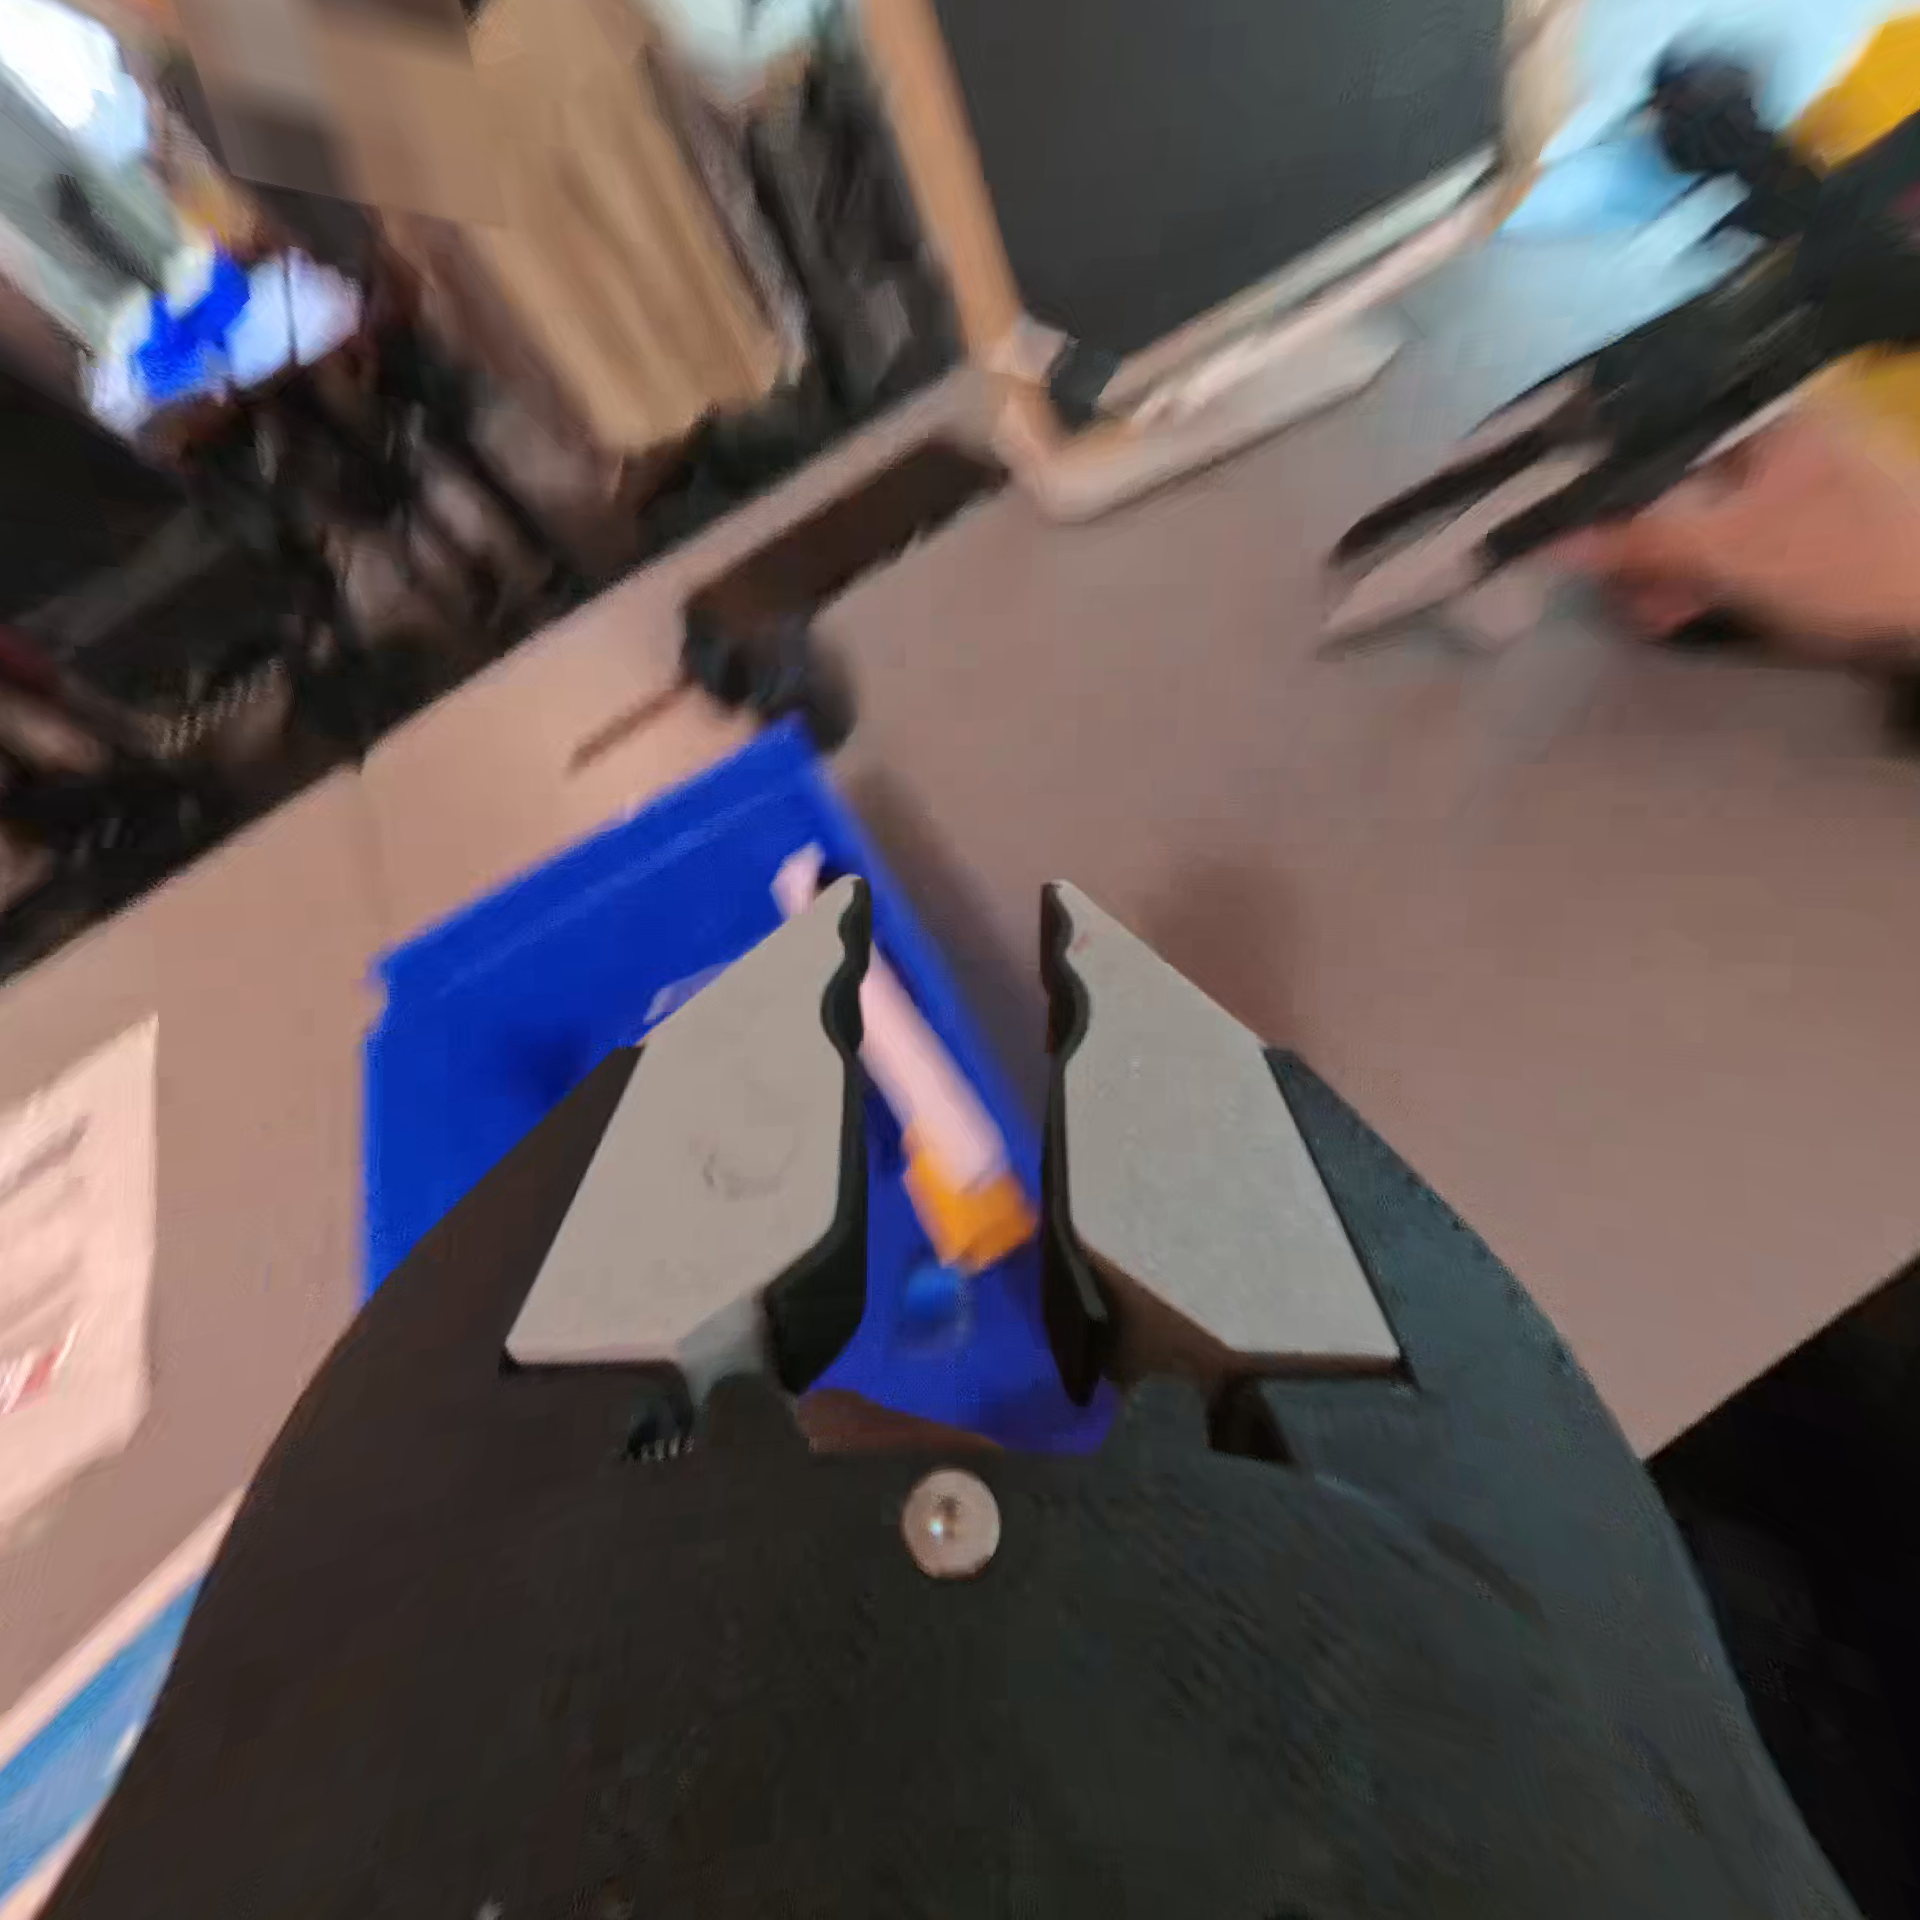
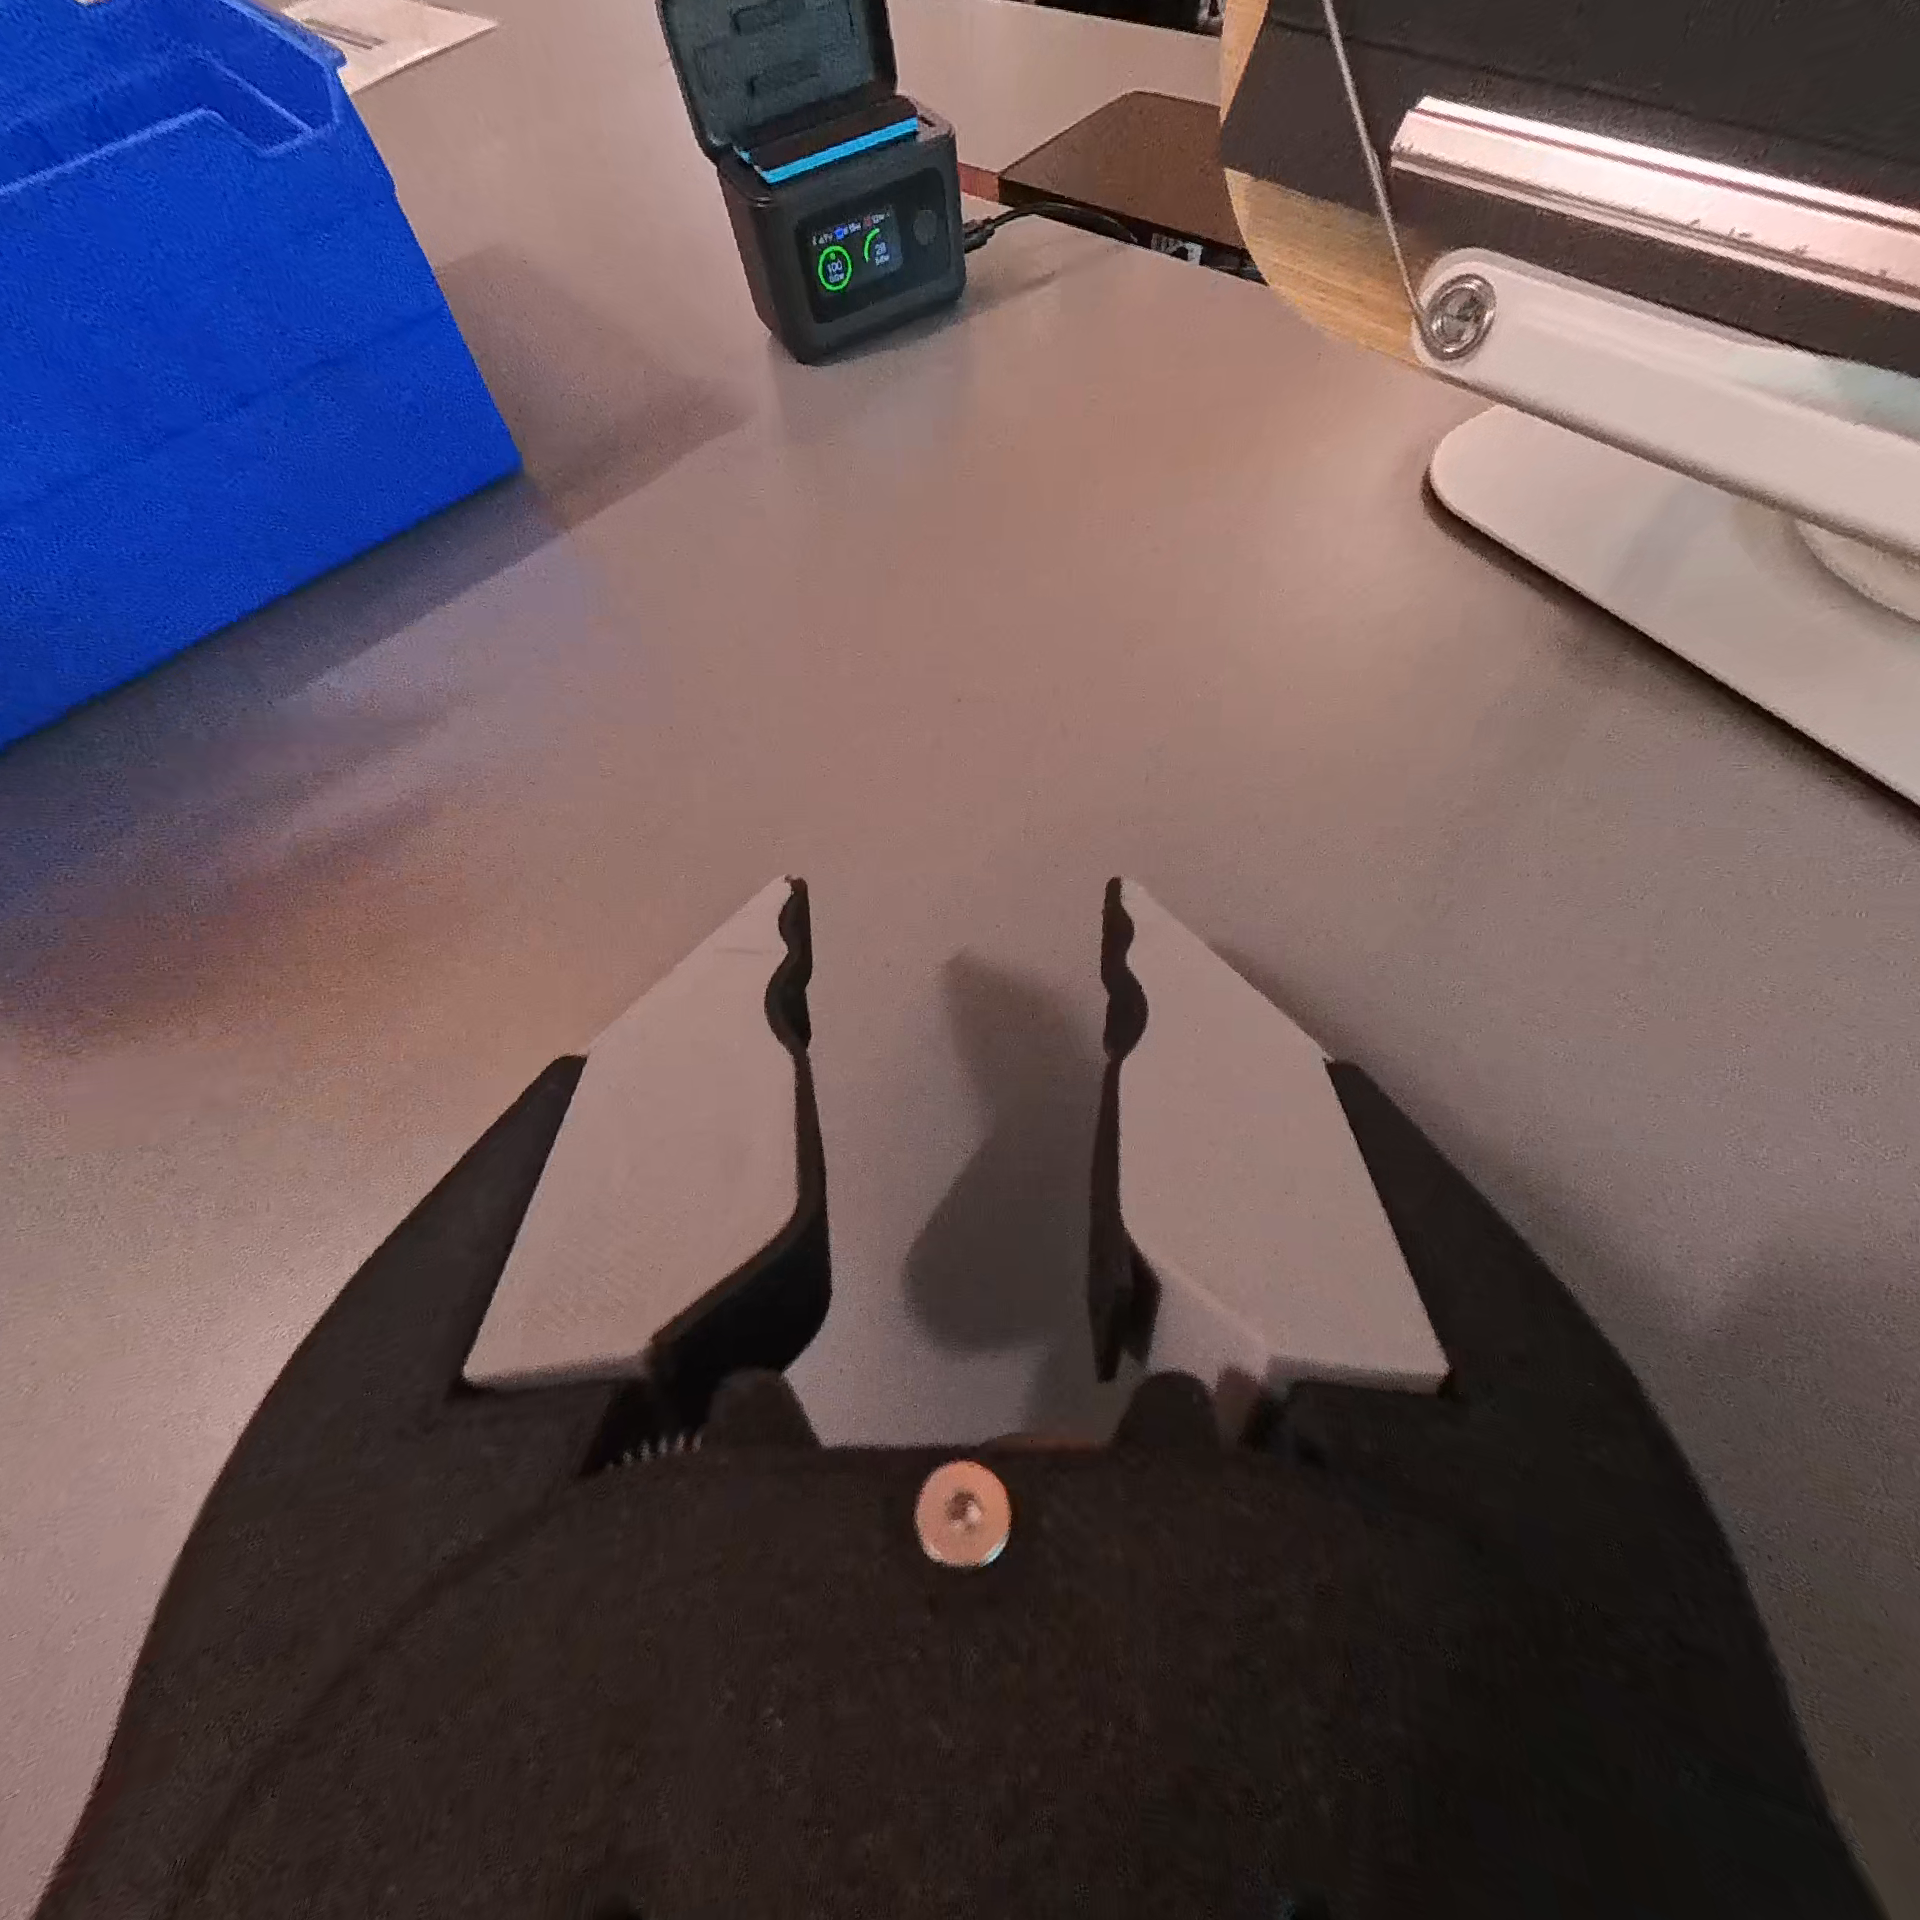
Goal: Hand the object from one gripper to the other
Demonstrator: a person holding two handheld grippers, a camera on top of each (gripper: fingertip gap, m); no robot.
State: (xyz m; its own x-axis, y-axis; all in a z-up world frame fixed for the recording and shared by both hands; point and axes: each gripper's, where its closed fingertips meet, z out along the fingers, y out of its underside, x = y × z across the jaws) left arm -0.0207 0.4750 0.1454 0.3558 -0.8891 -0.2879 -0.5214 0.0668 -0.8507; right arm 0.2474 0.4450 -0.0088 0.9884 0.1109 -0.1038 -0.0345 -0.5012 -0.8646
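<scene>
Left claw point(image 1: 951, 935): jaws partly open, nothing between them. It hangs above the blue plastic bin point(image 1: 582, 997), aimed down into it. The view is motion-blurred, so fine detail is soft.

Right claw point(image 2: 956, 925): jaws open a bit wider, empty, low over the bare grey-brown surface point(image 2: 1039, 644). Only its own shadow lies between the fingers.

Progress: nothing picked yet by my read. The object is in the bin, neither claw touches it. Left to do: grasp, lift clear of the bin, meet the other claw in the air, transfer, release. Left claw looks the likely first picker, since it is lined up over the object.

Object: slim pale pink stick with an orange block end point(image 1: 940, 1132), marker-like, lying on the bin floor close along the bin's right wall, orange end toward the camera. A small blue round thing point(image 1: 928, 1294) sits just beside the orange end; cannot tell whether it belongs to the stick. The nearby wall may crowd a finger on that side.

Farther off, right wrist view: the same blue bin to the left, a small dark grey charging case with lit screen and open lid point(image 2: 842, 208) behind it, cable plugged in, and a white monitor stand base point(image 2: 1662, 582) at right.
</scene>
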